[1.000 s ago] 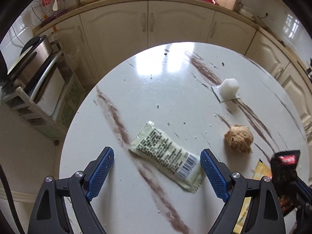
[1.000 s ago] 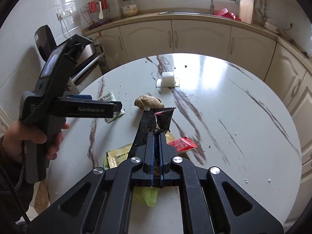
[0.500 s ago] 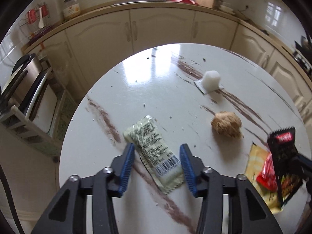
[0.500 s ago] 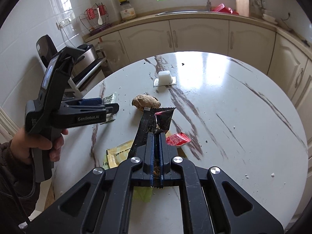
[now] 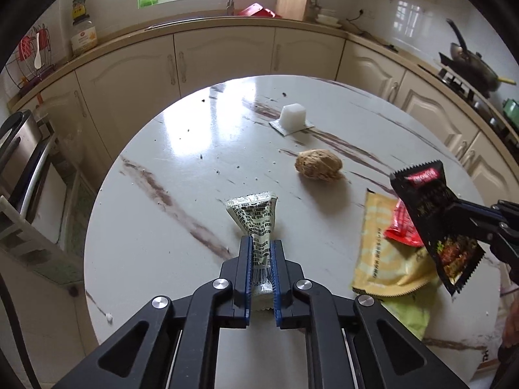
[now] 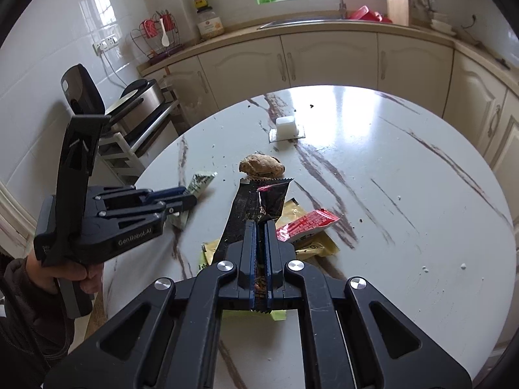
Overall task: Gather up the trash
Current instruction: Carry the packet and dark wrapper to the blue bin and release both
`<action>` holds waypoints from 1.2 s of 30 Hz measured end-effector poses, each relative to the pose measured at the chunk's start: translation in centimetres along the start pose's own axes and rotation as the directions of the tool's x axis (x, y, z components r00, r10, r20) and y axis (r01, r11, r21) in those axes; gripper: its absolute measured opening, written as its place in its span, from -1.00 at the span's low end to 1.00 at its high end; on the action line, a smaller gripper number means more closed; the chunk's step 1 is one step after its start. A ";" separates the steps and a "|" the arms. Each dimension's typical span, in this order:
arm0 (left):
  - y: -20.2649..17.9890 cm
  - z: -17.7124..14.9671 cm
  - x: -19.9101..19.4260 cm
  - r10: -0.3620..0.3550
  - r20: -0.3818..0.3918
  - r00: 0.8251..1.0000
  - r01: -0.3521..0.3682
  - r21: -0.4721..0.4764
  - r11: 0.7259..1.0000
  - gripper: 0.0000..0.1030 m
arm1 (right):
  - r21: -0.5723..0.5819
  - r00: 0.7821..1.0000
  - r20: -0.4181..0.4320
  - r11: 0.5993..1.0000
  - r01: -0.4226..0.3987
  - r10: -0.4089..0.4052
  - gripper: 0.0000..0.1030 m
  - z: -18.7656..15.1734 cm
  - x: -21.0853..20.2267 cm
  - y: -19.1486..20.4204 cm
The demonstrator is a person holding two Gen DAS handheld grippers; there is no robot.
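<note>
Between the pressed-together blue pads of the left gripper point(image 5: 261, 248) sits a pale green wrapper point(image 5: 256, 220) with black print and a barcode, pinched narrow, its long axis running away from the camera over the round table point(image 5: 194, 149). Well apart, the right gripper point(image 6: 261, 230) pinches a black wrapper point(image 6: 266, 201), pointing the same way.

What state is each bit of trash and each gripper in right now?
left gripper: shut on pale green wrapper, pinched narrow.
right gripper: shut on black wrapper.
yellow wrapper: lying on table.
red wrapper: lying on the yellow one.
brown lump: loose.
</note>
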State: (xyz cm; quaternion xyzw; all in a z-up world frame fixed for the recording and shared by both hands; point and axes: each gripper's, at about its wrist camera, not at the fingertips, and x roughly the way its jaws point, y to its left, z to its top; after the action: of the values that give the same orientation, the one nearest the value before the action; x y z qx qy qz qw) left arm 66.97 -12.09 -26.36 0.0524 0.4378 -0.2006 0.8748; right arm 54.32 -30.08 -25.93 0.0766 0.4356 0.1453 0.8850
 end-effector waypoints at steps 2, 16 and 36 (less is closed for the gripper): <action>0.4 -0.5 -1.3 -0.023 0.021 1.000 0.023 -0.009 1.000 -0.89 | 0.004 1.000 0.009 1.000 -0.004 0.004 -0.90 0.1 -0.5 0.5; 11.3 -10.3 -14.5 0.001 0.135 0.991 0.011 -0.086 0.996 -0.88 | -0.148 0.996 -0.001 0.985 -0.084 0.085 -0.90 1.9 1.3 15.3; 31.3 -31.5 -14.5 0.137 -0.176 0.975 -0.197 -0.388 0.900 -0.75 | -0.205 0.929 -0.318 0.943 -0.261 0.188 -0.90 -5.5 22.1 35.7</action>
State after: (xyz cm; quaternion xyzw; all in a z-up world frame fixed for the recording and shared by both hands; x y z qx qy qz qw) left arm 48.16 29.37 -36.87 -0.0774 0.5257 -0.0259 0.8468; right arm 55.91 10.91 -36.49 -0.0056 0.5293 0.3084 0.7904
